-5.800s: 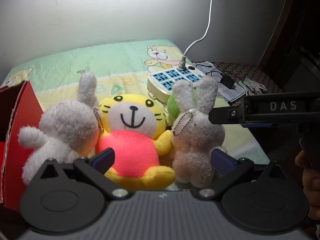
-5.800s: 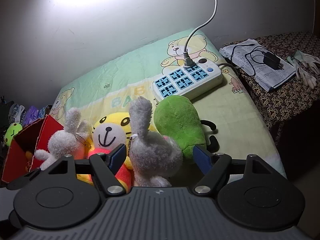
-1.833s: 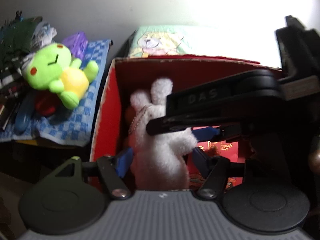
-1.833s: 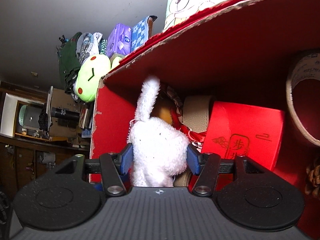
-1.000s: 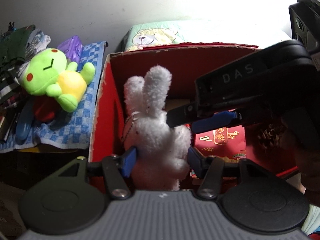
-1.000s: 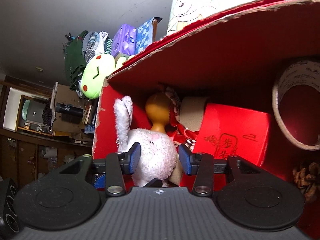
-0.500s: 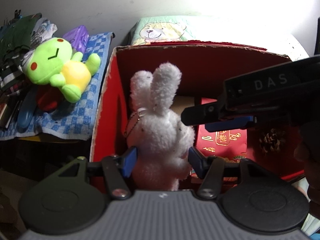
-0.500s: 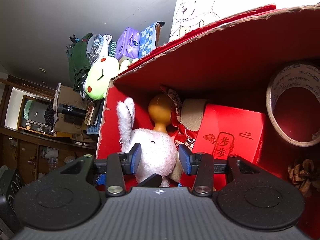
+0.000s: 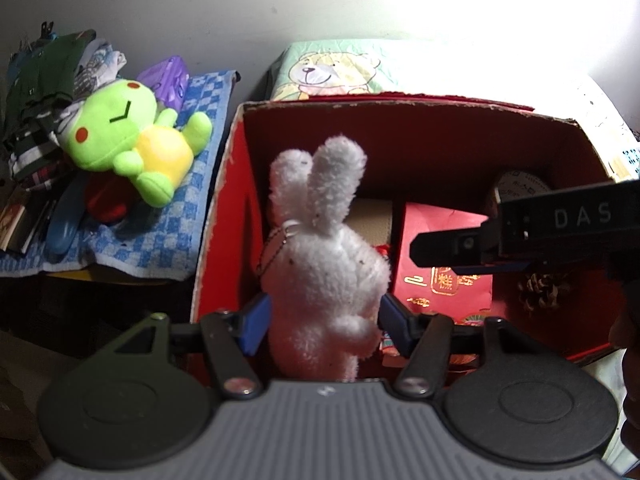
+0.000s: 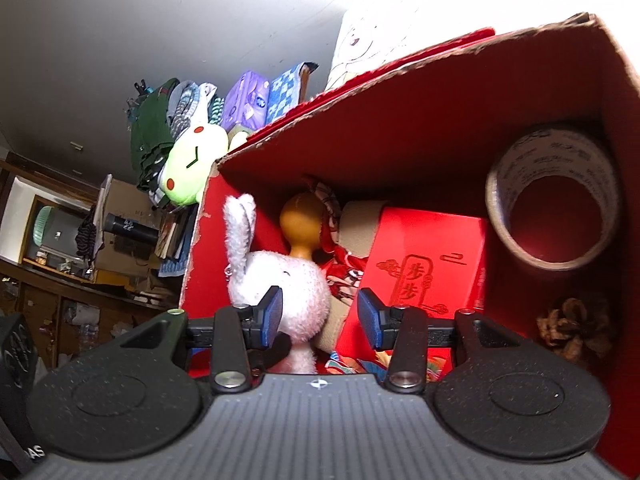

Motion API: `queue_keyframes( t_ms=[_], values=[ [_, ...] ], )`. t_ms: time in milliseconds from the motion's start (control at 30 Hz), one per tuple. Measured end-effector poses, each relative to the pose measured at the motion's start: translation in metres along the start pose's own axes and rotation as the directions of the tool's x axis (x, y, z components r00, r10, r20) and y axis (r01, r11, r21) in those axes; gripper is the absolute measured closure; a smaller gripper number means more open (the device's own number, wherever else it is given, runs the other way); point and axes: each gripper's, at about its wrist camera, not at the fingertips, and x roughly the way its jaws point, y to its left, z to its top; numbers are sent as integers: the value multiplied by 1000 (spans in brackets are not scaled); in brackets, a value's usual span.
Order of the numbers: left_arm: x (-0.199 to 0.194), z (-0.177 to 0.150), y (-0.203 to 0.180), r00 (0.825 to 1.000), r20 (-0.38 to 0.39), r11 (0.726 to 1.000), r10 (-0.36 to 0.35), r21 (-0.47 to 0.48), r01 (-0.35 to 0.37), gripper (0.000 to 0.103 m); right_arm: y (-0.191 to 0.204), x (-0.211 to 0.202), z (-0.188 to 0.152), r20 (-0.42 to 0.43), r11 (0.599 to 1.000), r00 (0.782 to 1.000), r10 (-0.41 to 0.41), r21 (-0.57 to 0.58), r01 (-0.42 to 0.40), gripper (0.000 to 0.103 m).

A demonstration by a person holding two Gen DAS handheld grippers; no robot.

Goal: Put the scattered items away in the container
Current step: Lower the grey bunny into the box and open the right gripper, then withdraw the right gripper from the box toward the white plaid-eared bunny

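My left gripper is shut on a white plush rabbit and holds it upright over the left end of the red cardboard box. In the right wrist view my right gripper is open over the same box; its jaws stand apart. A white plush rabbit shows between and beyond them, apart from the right pad; I cannot tell whether it touches the left one. The right gripper's body crosses the right side of the left wrist view.
The box holds a red packet, a tape roll, a pine cone and an orange gourd. A green frog plush lies on a blue checked cloth left of the box. A bear-print sheet lies behind.
Both rabbits were carried from the bed to the box. Over the last second my right gripper has opened off its rabbit and drawn back; my left gripper still holds its rabbit, slightly higher.
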Motion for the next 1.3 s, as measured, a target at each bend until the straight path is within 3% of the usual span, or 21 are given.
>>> queue_keyframes(
  t_ms=[767, 967, 1100, 1300],
  values=[
    [-8, -1, -32, 999, 44, 1000, -28, -7, 29, 16, 6, -42, -24, 141, 985, 977, -159, -40, 166, 57],
    [-5, -1, -32, 998, 28, 998, -55, -35, 56, 7, 1, -48, -29, 157, 986, 974, -161, -19, 166, 57],
    [-4, -1, -31, 992, 1, 989, -125, -79, 125, 5, -6, -51, -31, 158, 988, 976, -150, -2, 152, 56],
    [-10, -4, -44, 998, 20, 995, -58, -75, 59, 5, -9, -57, -30, 156, 993, 982, -107, -29, 112, 57]
  ],
)
